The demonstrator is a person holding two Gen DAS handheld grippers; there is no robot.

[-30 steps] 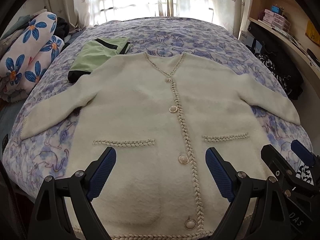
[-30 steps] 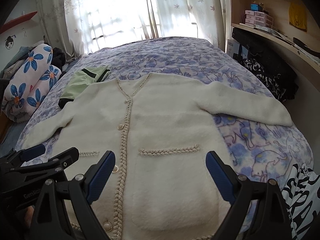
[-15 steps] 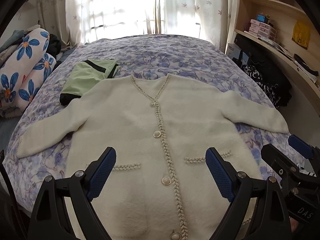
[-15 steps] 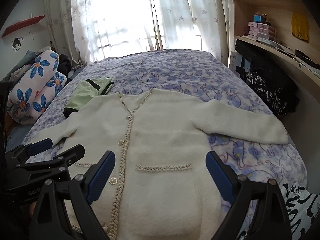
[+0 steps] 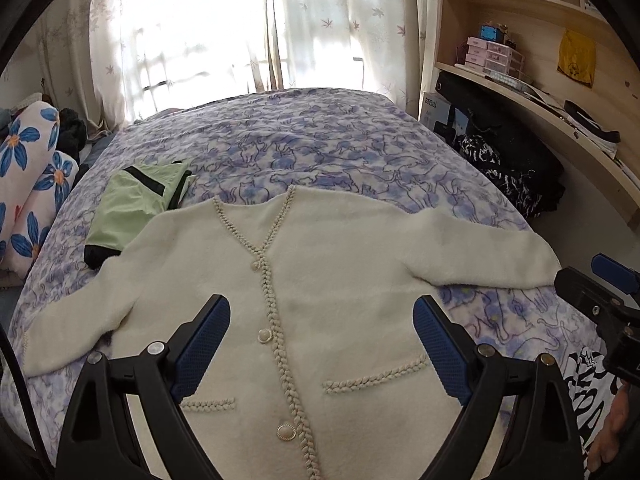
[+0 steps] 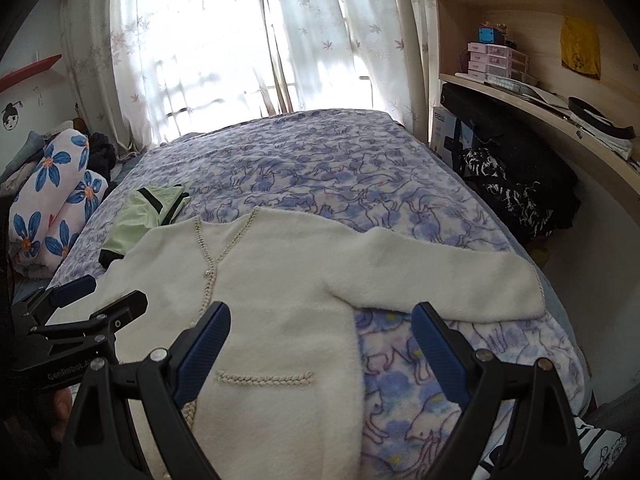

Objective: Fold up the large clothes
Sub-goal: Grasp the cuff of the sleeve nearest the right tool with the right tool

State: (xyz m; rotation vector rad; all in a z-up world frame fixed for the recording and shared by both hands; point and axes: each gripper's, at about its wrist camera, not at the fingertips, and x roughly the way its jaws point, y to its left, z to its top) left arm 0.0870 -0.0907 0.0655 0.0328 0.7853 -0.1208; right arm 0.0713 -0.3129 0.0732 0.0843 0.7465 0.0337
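While the cream cardigan (image 5: pixel 328 300) lay flat, front up, sleeves spread on the bed (image 5: pixel 320 144), both grippers, left (image 5: pixel 320 344) and right (image 6: pixel 320 344), hovered with jaws apart, holding nothing; best pinch a sleeve cuff first, folding inward.

Folded green garment (image 5: pixel 132 208) on the bedspread (image 5: pixel 320 140), flowered pillows (image 5: pixel 28 184) alongside.
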